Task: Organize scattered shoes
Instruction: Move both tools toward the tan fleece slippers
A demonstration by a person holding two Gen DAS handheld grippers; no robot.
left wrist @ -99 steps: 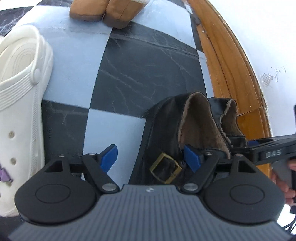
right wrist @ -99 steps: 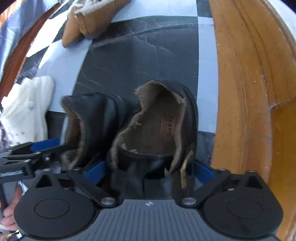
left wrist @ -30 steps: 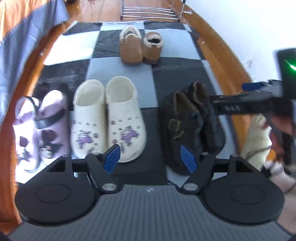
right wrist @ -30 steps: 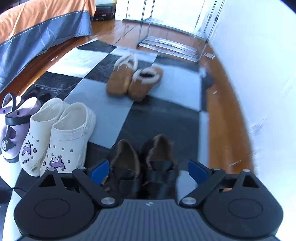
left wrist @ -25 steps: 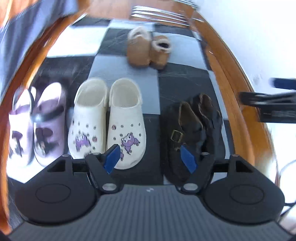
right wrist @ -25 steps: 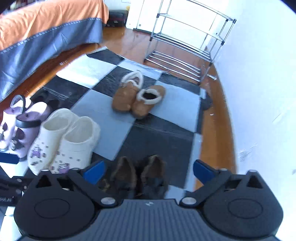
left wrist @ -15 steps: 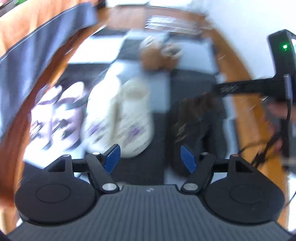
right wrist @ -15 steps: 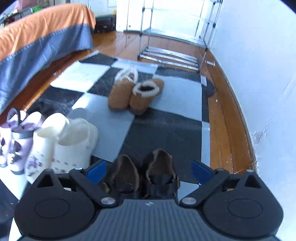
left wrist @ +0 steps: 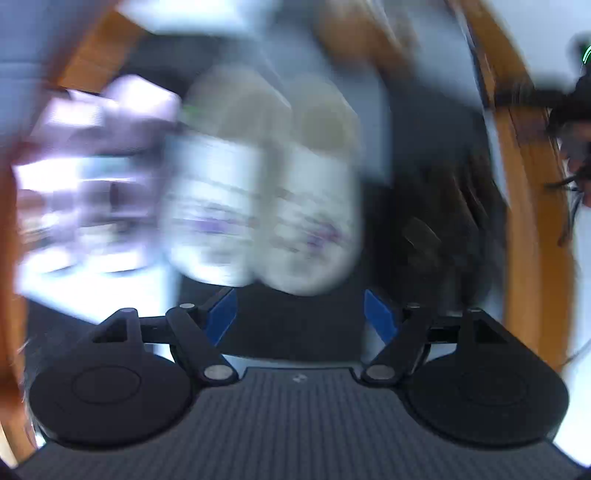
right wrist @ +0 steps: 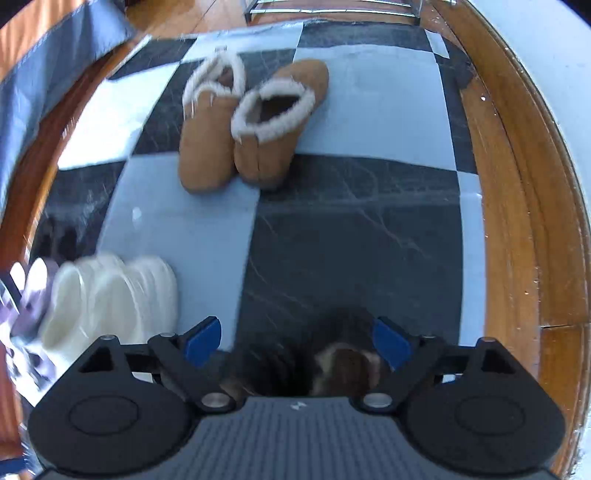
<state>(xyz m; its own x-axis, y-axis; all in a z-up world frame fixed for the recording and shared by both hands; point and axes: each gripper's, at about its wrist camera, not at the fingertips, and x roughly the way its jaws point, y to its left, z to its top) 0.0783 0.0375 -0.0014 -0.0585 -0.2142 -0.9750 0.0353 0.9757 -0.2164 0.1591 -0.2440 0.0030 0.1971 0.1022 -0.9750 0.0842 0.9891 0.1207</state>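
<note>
Four pairs of shoes are seen on a black, white and grey checkered mat (right wrist: 354,236). In the right wrist view, a pair of tan fleece-lined slippers (right wrist: 247,125) is shown sharply at the far middle of the mat, the two touching side by side. A pair of white clogs (right wrist: 110,295) is seen at the near left, smeared by motion, with a pair of lilac sandals (right wrist: 26,299) just beside it at the left edge. A pair of dark fur-lined shoes (right wrist: 332,362) is mostly hidden at the near edge, close under the right gripper (right wrist: 297,341), whose blue-padded jaws are spread wide with nothing between them.

The left wrist view is heavily blurred. There the white clogs (left wrist: 262,192) are shown in full at the centre, side by side, with the lilac sandals (left wrist: 92,166) to their left and the dark shoes (left wrist: 436,221) to their right. The tan slippers can only be guessed at as a brown smear at the far edge. The left gripper (left wrist: 299,314) is seen with its jaws wide apart and empty. Wooden floor (right wrist: 517,221) borders the mat on the right, below a white wall (right wrist: 576,110). A metal rack (right wrist: 332,7) and a grey and orange bedcover (right wrist: 48,51) are shown only in the right wrist view.
</note>
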